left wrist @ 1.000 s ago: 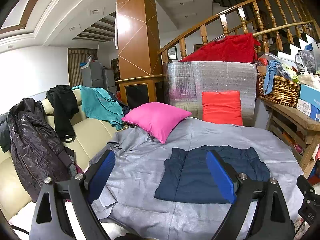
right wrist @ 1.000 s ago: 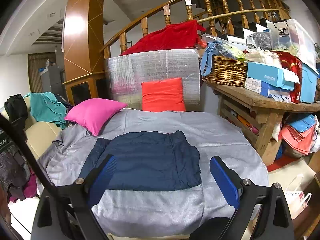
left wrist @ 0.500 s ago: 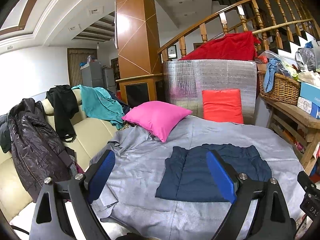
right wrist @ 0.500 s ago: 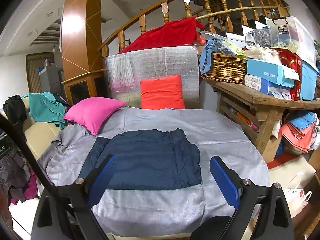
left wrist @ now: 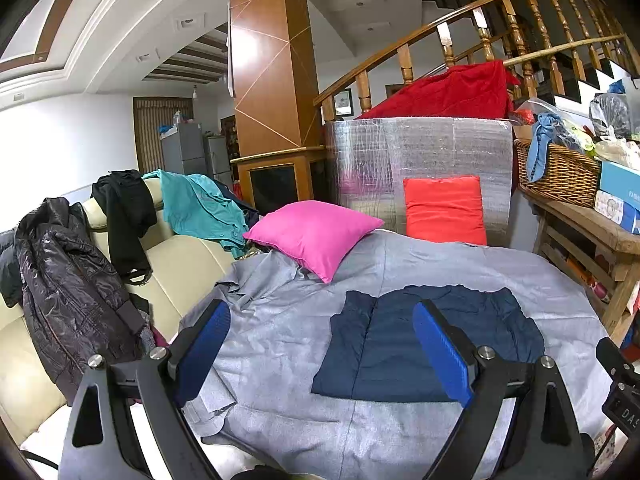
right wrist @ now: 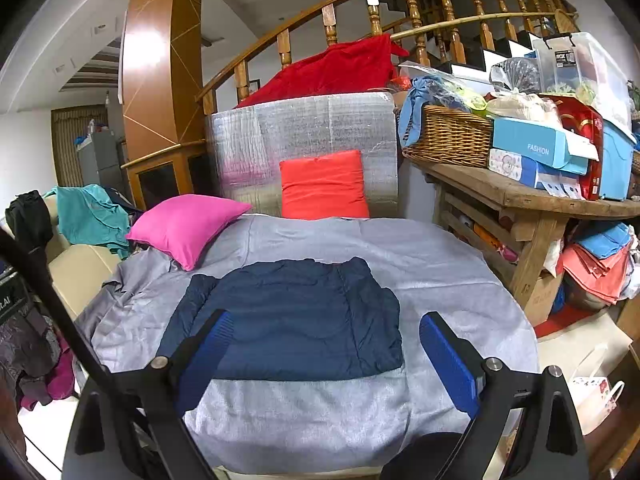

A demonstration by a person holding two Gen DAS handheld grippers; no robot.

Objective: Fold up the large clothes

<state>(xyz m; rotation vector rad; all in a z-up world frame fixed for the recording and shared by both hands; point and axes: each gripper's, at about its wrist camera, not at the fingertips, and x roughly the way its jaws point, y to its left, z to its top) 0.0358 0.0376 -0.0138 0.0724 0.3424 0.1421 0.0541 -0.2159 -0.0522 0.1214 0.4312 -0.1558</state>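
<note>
A dark navy padded garment (left wrist: 404,344) (right wrist: 296,320) lies folded into a flat rectangle on the grey cloth-covered table (left wrist: 280,328) (right wrist: 440,280). My left gripper (left wrist: 322,328) hovers over the table's near left side, open, with nothing between its blue pads. The garment lies ahead and to its right, partly behind the right finger. My right gripper (right wrist: 326,340) hangs above the near edge of the garment, open and empty too. Neither gripper touches the fabric.
A pink cushion (left wrist: 312,236) and a red cushion (left wrist: 444,210) sit at the table's far side against a silver panel (right wrist: 304,148). Jackets (left wrist: 68,288) drape a cream sofa on the left. A wooden bench (right wrist: 532,200) with a basket and boxes stands to the right.
</note>
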